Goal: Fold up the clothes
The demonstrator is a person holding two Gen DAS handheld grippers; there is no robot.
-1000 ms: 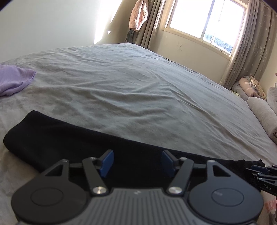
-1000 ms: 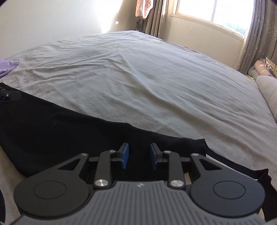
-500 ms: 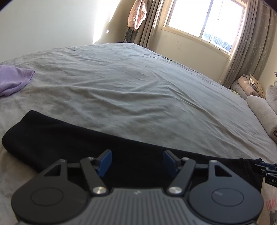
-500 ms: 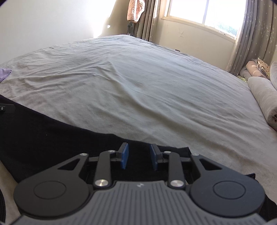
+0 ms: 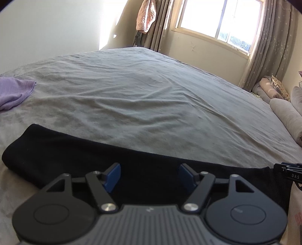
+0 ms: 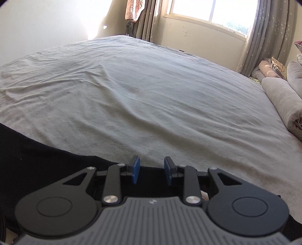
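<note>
A black garment lies folded in a long band across the near edge of the grey bed; it also shows in the right wrist view. My left gripper is open wide, its blue pads above the black cloth near its middle. My right gripper is open with a narrower gap, over the garment's far edge at its right end. Neither holds anything. The right gripper's tip shows at the right edge of the left wrist view.
A purple cloth lies at the bed's left side. Rolled grey bedding and pillows sit at the right. A window with curtains and a hanging pink garment are at the back.
Both grippers have drawn back toward the near edge over the black garment. The right one now sits at the cloth's far edge, with less black cloth ahead of it.
</note>
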